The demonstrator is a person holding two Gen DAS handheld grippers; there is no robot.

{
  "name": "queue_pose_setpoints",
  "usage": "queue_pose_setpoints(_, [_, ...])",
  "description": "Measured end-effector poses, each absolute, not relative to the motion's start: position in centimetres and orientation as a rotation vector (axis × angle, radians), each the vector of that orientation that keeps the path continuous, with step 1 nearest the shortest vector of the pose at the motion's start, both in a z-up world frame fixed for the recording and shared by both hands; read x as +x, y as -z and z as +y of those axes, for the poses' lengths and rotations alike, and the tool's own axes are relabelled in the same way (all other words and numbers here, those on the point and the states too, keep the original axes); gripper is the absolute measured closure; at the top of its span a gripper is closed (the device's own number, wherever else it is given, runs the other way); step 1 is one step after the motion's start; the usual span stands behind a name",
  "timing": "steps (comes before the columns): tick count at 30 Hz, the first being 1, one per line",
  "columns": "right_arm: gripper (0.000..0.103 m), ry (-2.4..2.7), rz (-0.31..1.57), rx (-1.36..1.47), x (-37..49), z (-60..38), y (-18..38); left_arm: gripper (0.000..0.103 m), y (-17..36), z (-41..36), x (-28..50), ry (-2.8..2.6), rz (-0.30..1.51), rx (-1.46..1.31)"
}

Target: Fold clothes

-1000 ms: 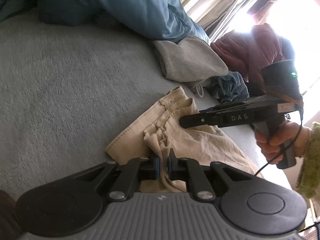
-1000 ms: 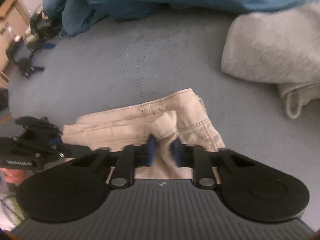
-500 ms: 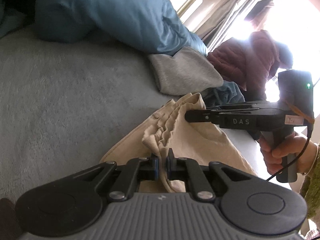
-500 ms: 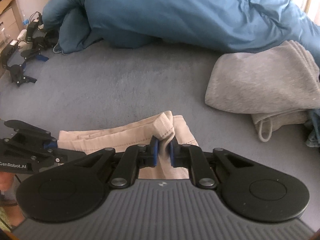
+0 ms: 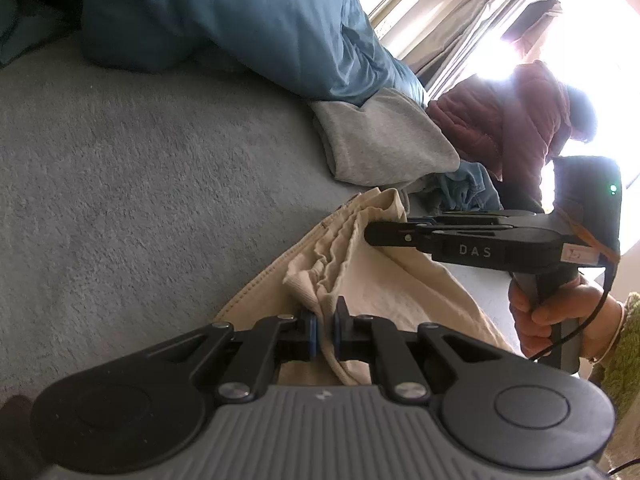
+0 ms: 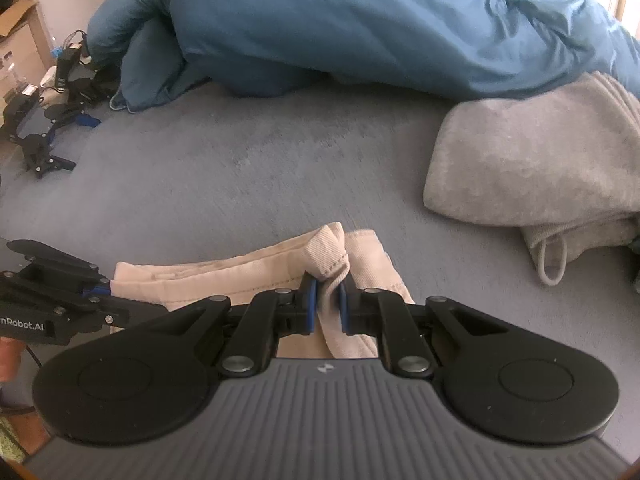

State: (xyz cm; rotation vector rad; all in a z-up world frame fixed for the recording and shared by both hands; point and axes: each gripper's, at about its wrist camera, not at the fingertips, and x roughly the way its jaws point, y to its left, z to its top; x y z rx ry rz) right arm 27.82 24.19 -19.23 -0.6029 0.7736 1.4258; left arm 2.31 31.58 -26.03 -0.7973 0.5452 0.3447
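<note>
**Beige garment pinched at two corners, fold under way**

I have both tools clamped on the same beige garment [image 5: 384, 292], which lies bunched on the grey bed surface [image 5: 140, 184] in the lower middle of both views.

In the left wrist view, my left tool [image 5: 325, 330] sits at bottom centre with its blue pads pressed onto a gathered edge of the cloth; the fabric runs up and to the right from there to the right tool [image 5: 374, 234], which comes in from the right edge and bites the far corner.

In the right wrist view, the left tool [image 6: 105, 291] shows at the lower left, pinching the cloth's left end, while the right tool [image 6: 329, 300] at bottom centre grips a ribbed-looking fold.

Judging progress: the garment looks layered on itself, so I take it as partly folded, with at least laying it flat and letting go left to do. I cannot tell whether more folds are wanted.

To the right, a grey garment [image 6: 532, 168] lies in a tidy, doubled-over bundle, touching the blue duvet [image 6: 360, 20] behind it; it looks folded.
</note>
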Motion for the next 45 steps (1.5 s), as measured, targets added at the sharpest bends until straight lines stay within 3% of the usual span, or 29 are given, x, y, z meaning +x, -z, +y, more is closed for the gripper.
queue_pose_setpoints(8, [0.091, -1.414, 0.816, -0.613, 28.0, 25.1, 21.2, 0.092, 26.2, 31.8, 2.6, -0.338, 0.567, -0.767])
queue_pose_setpoints(10, [0.088, -1.407, 0.833, -0.589, 28.2, 25.0, 21.0, 0.092, 26.0, 31.8, 2.6, -0.329, 0.571, -0.757])
queue_pose_setpoints(12, [0.078, -1.388, 0.836, -0.561, 28.4, 24.7, 20.5, 0.087, 25.6, 31.6, 2.6, -0.322, 0.574, -0.738])
queue_pose_setpoints(13, [0.075, -1.378, 0.828, -0.547, 28.4, 24.5, 20.1, 0.079, 25.3, 31.4, 2.6, -0.319, 0.571, -0.729])
queue_pose_setpoints(14, [0.064, -1.365, 0.818, -0.536, 28.4, 24.2, 19.6, 0.068, 25.1, 31.1, 2.5, -0.315, 0.567, -0.721])
queue_pose_setpoints(15, [0.045, -1.339, 0.800, -0.528, 28.4, 23.9, 19.1, 0.061, 24.7, 30.9, 2.4, -0.310, 0.562, -0.709])
queue_pose_setpoints(17, [0.033, -1.298, 0.756, -0.493, 28.4, 22.5, 17.7, 0.033, 24.0, 30.4, 2.3, -0.340, 0.562, -0.672])
queue_pose_setpoints(22, [0.032, -1.118, 0.722, -0.279, 28.7, 14.5, 13.5, 0.030, 22.5, 30.3, 1.7, -0.392, 0.543, -0.645])
queue_pose_setpoints(29, [0.034, -0.683, 0.686, 0.143, 25.3, -5.1, 10.2, 0.030, 19.4, 28.7, 1.6, -0.327, 0.472, -0.530])
queue_pose_setpoints(33, [0.047, -0.482, 0.745, 0.291, 21.7, -13.4, 12.5, 0.031, 18.9, 27.1, 4.2, -0.208, 0.520, -0.494])
queue_pose_setpoints(36, [0.061, -0.381, 0.819, 0.418, 19.4, -17.1, 15.1, 0.039, 19.7, 26.0, 7.4, -0.160, 0.608, -0.468])
queue_pose_setpoints(39, [0.062, -0.302, 0.884, 0.584, 17.3, -19.8, 17.4, 0.044, 21.4, 25.0, 10.3, -0.174, 0.702, -0.391])
queue_pose_setpoints(41, [0.060, -0.265, 0.930, 0.681, 15.9, -21.1, 19.0, 0.053, 22.0, 24.7, 11.2, -0.216, 0.757, -0.357])
queue_pose_setpoints(45, [0.060, -0.255, 1.021, 0.739, 14.4, -21.6, 21.2, 0.052, 20.5, 23.1, 11.5, -0.148, 0.703, -0.326])
